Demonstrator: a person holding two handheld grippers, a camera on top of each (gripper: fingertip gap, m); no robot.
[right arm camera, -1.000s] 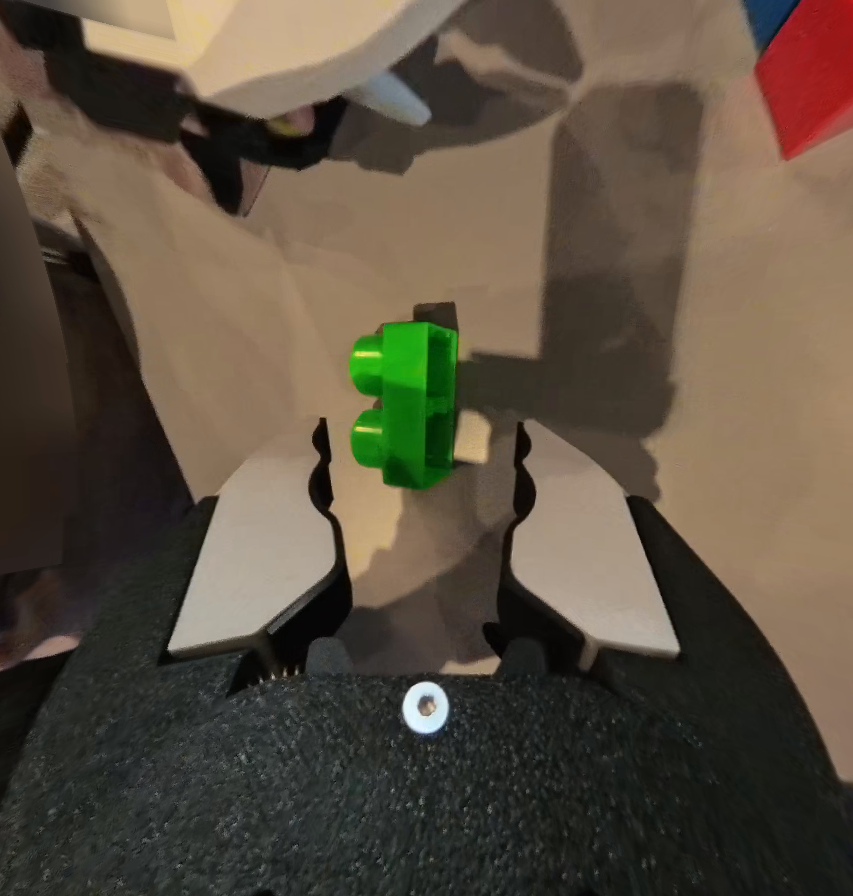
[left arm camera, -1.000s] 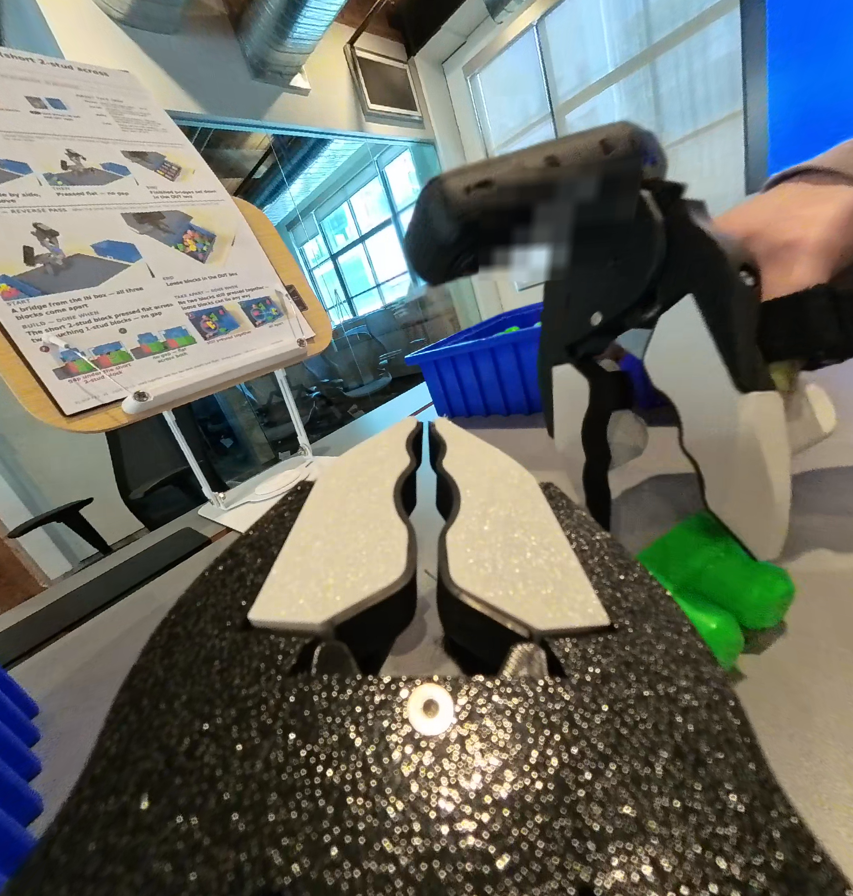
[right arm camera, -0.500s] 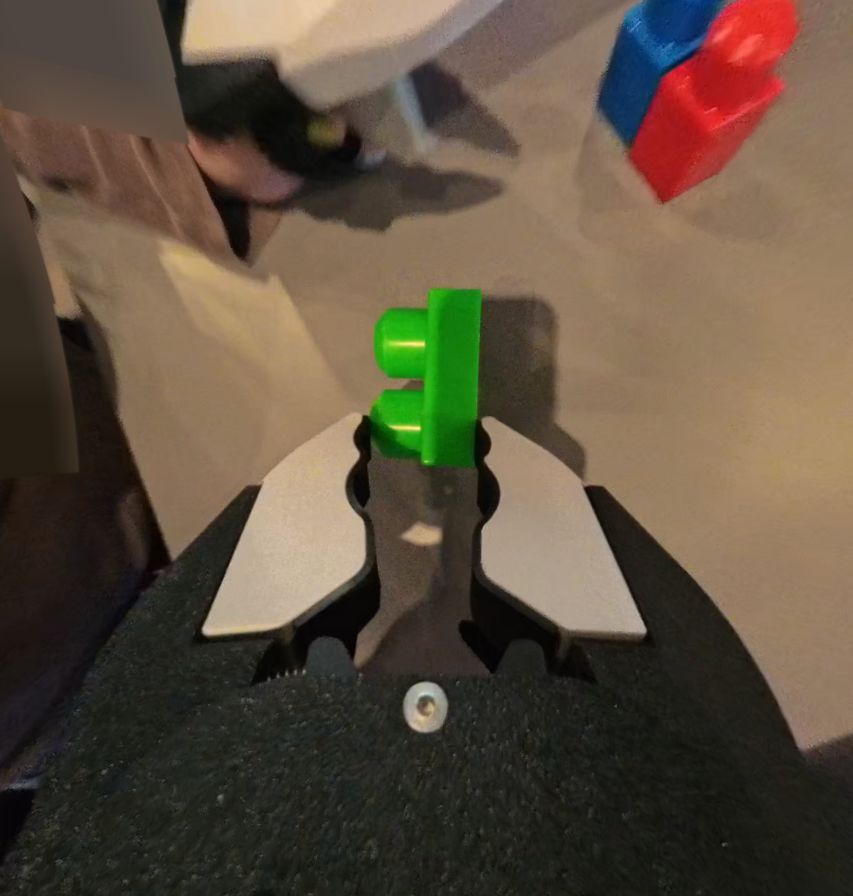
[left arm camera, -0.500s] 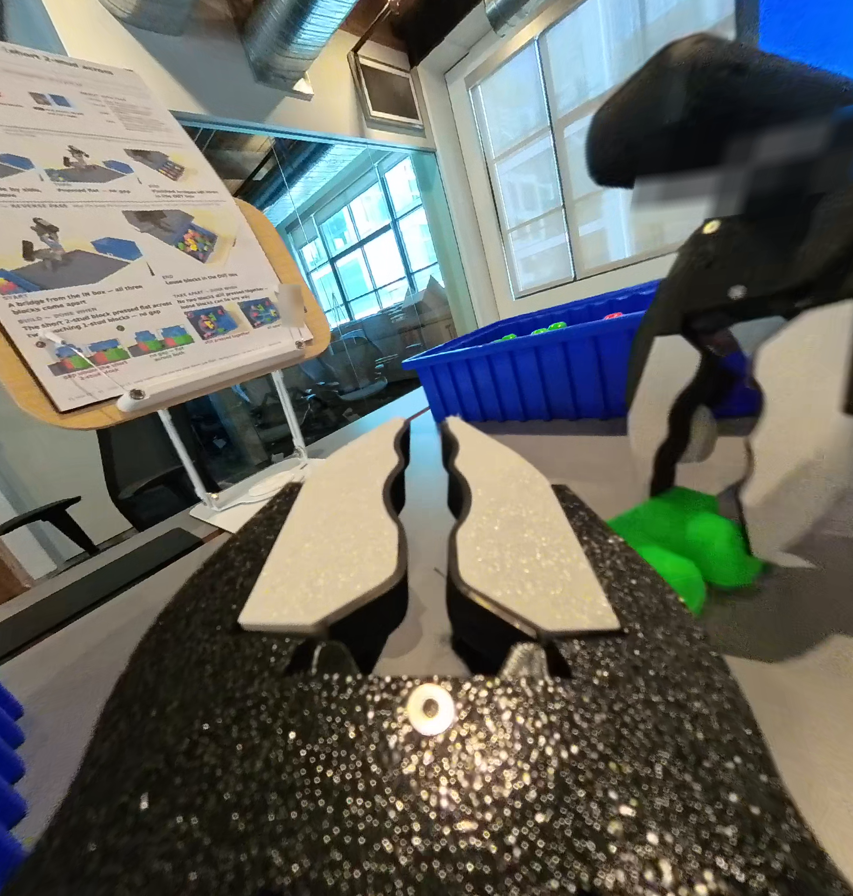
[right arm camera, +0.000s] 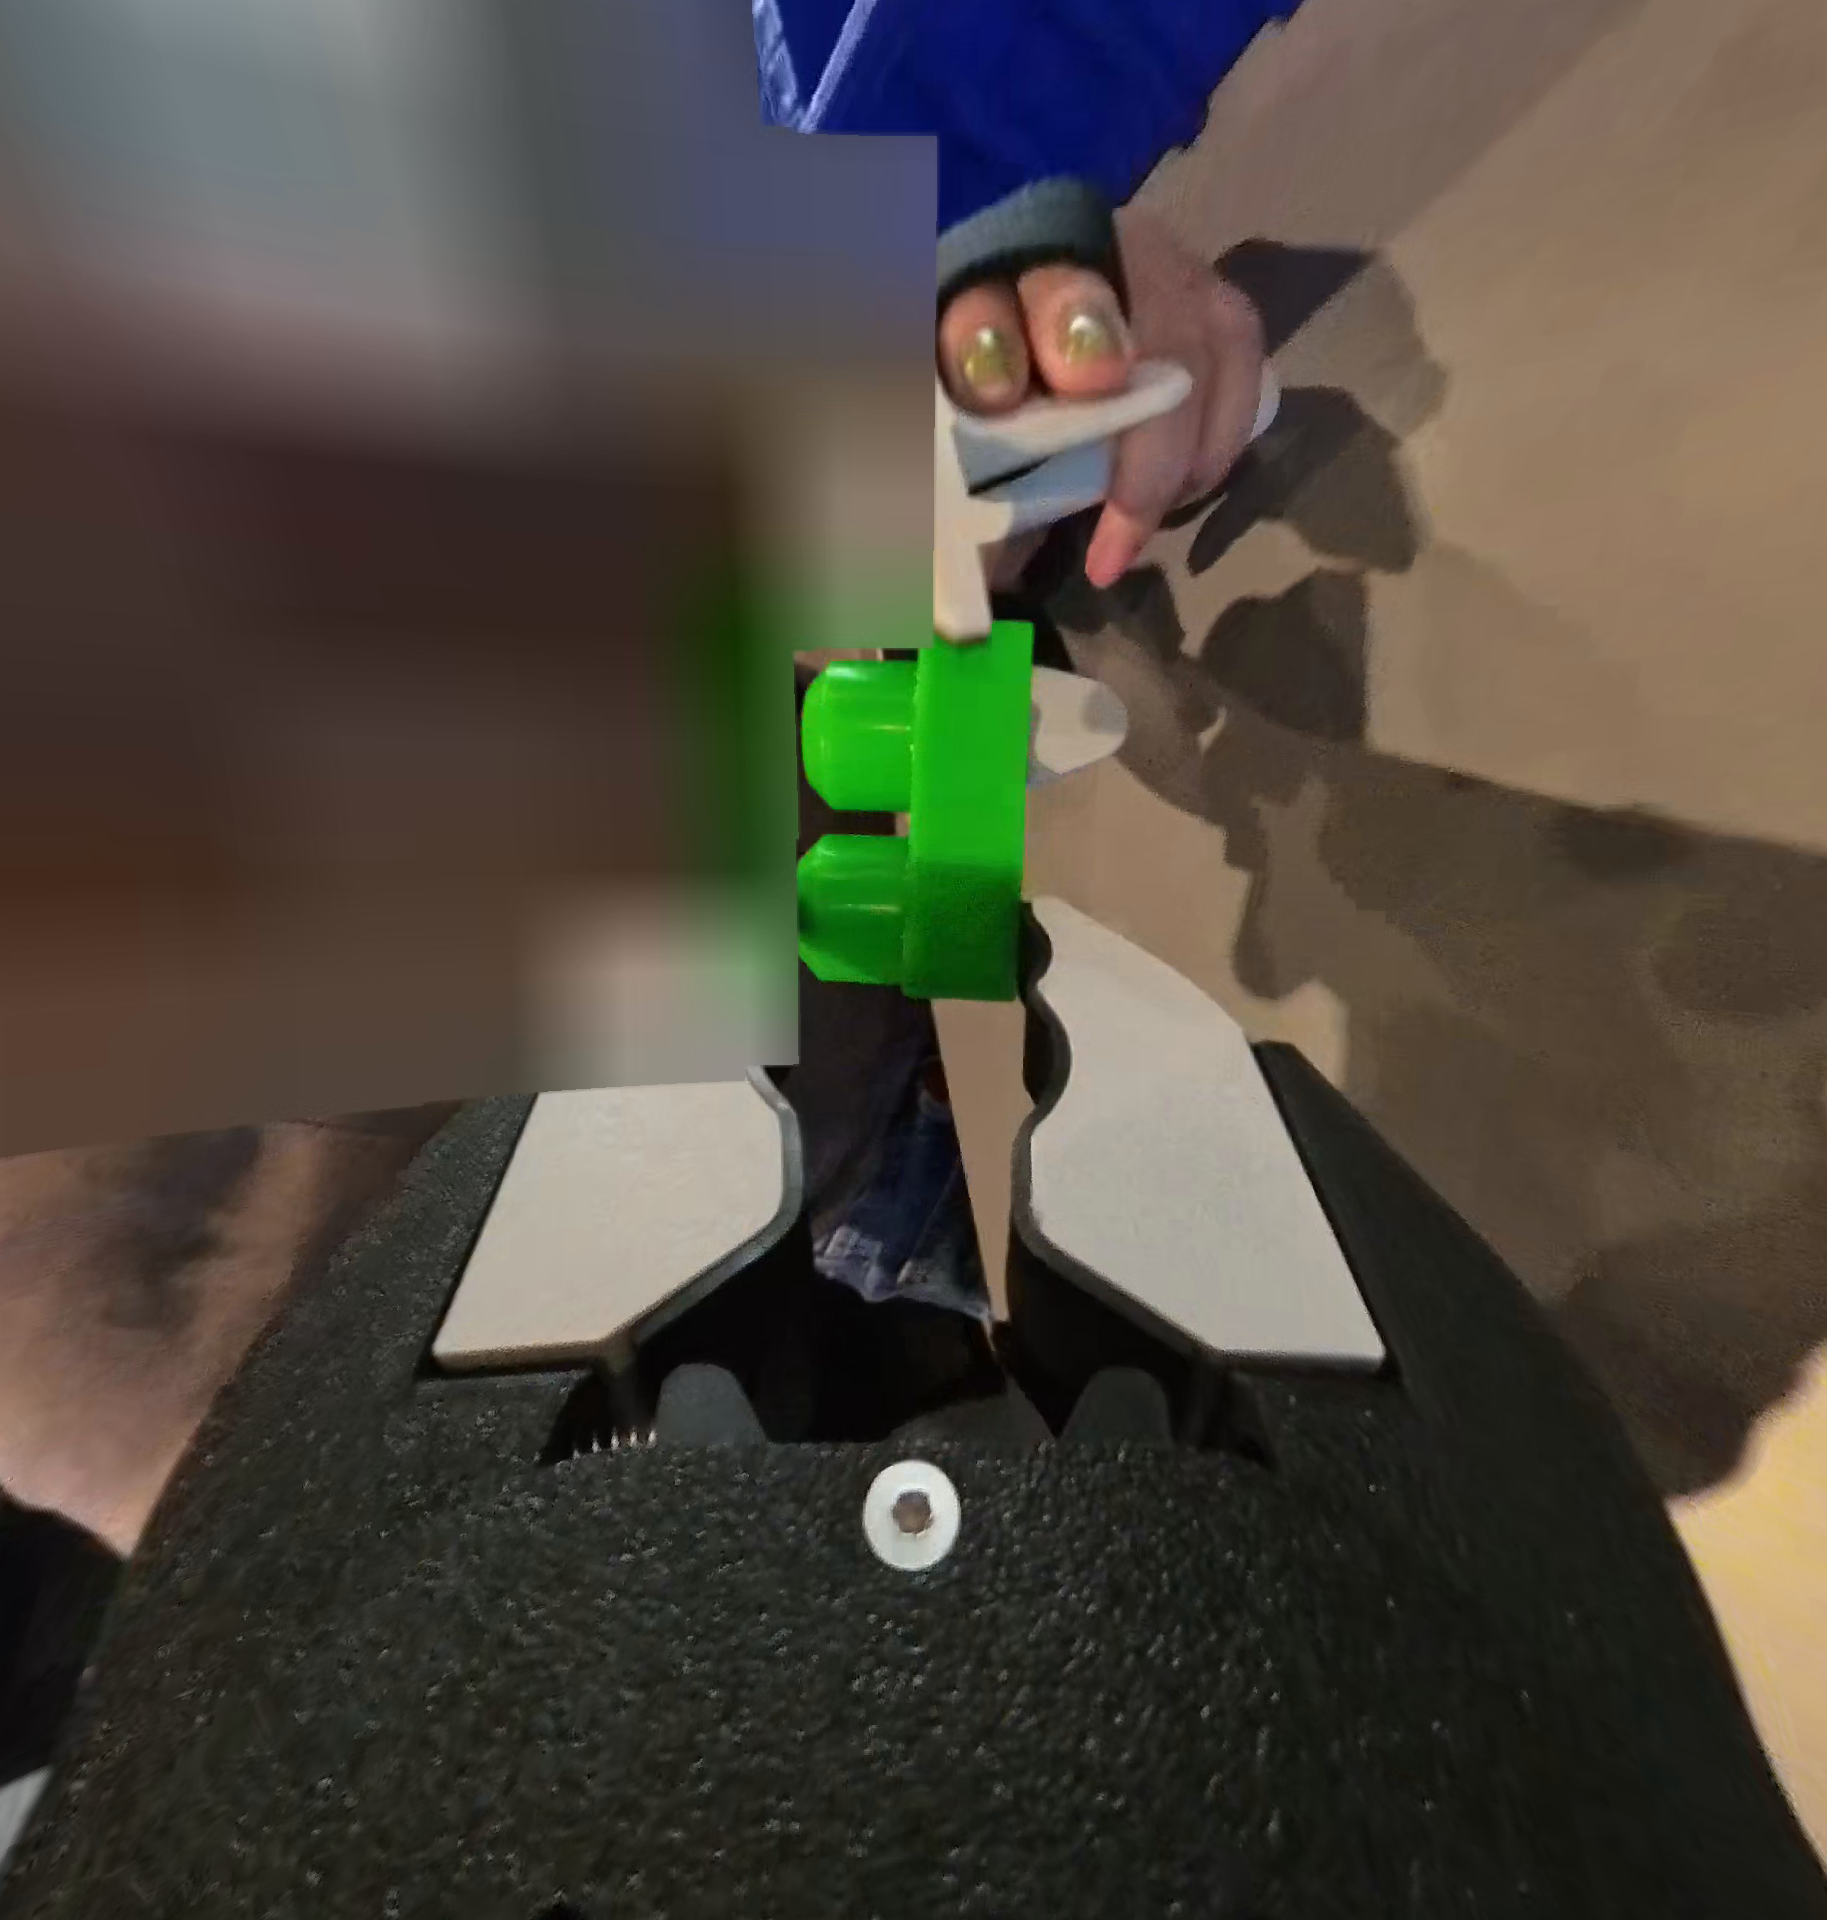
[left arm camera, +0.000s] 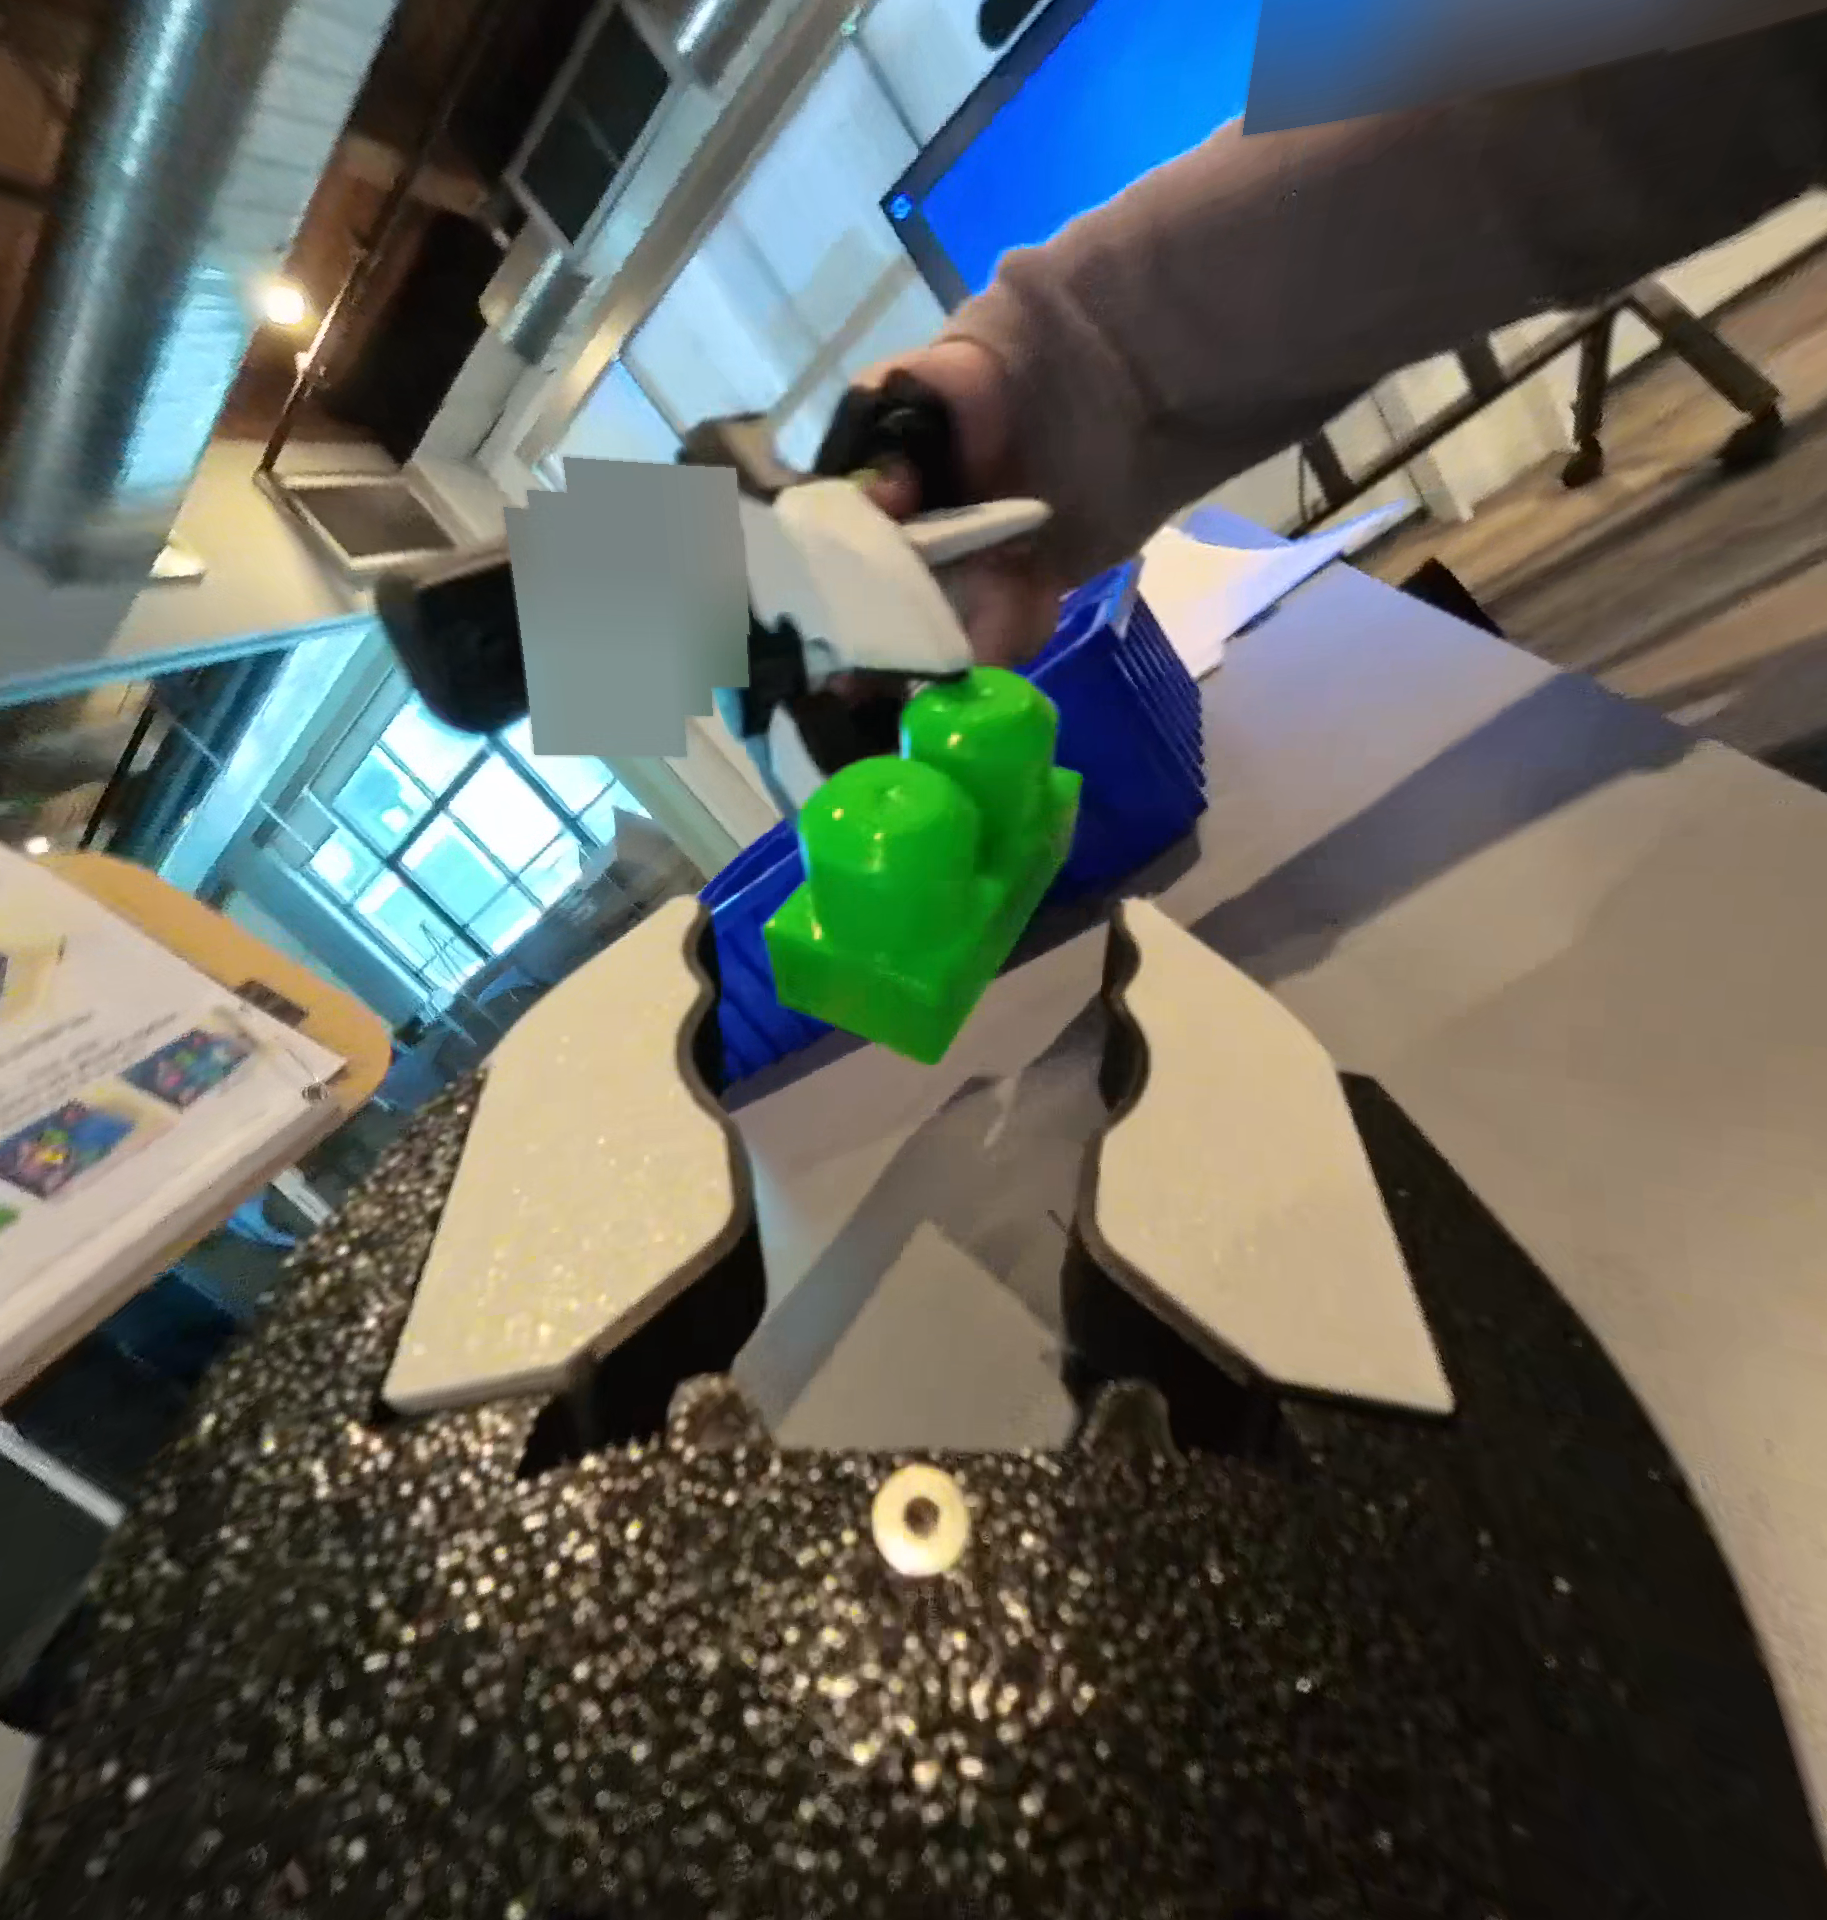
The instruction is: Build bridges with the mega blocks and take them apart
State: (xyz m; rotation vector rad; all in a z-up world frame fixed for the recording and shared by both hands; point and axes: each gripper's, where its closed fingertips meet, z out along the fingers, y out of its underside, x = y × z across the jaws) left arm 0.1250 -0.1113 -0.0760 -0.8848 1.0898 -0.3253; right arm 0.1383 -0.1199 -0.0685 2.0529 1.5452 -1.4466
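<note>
An open-plan office, converted loft in style, is serving as a test space. A bare silver ventilation duct (left arm camera: 109,260) is running overhead at the near left, below dark wooden ceiling. Tall metal-framed windows (left arm camera: 441,831) are letting in daylight at the far side. A glowing blue wall screen (left arm camera: 1075,166) is hanging far right. A grey worktable (left arm camera: 1511,935) is carrying a ribbed blue plastic bin (left arm camera: 1137,748).
</note>
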